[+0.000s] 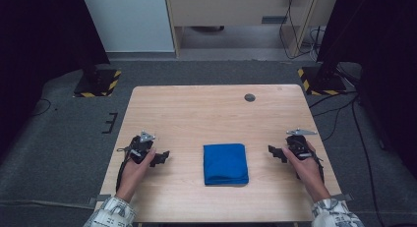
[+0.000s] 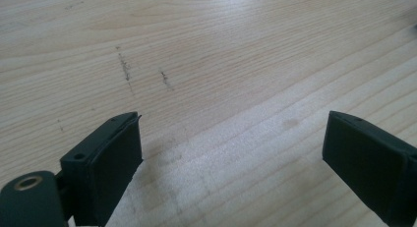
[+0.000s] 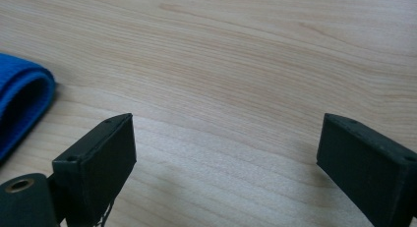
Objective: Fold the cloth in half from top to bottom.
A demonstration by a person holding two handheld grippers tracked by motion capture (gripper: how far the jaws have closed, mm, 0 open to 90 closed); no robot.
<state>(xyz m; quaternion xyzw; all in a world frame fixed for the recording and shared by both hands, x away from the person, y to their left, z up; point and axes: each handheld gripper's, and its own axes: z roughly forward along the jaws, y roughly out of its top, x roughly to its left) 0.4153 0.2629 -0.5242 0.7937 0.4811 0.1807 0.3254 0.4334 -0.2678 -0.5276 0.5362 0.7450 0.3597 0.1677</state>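
Note:
A folded blue cloth (image 1: 225,163) lies flat on the wooden table (image 1: 211,114), near the front and a little right of centre. My left gripper (image 1: 162,158) rests on the table to the cloth's left, jaws pointing toward it, open with bare wood between them (image 2: 231,153). On the cloth's other side my right gripper (image 1: 275,152) also lies low on the table, open and holding nothing (image 3: 226,153). In the right gripper view a rounded edge of the blue cloth (image 3: 19,104) shows at the far left, apart from the jaws.
A small dark round hole (image 1: 250,97) sits in the tabletop near the far edge. Black stands with yellow-striped bases (image 1: 98,82) (image 1: 319,79) flank the table on the grey carpet, and cables (image 1: 354,119) trail along the right side.

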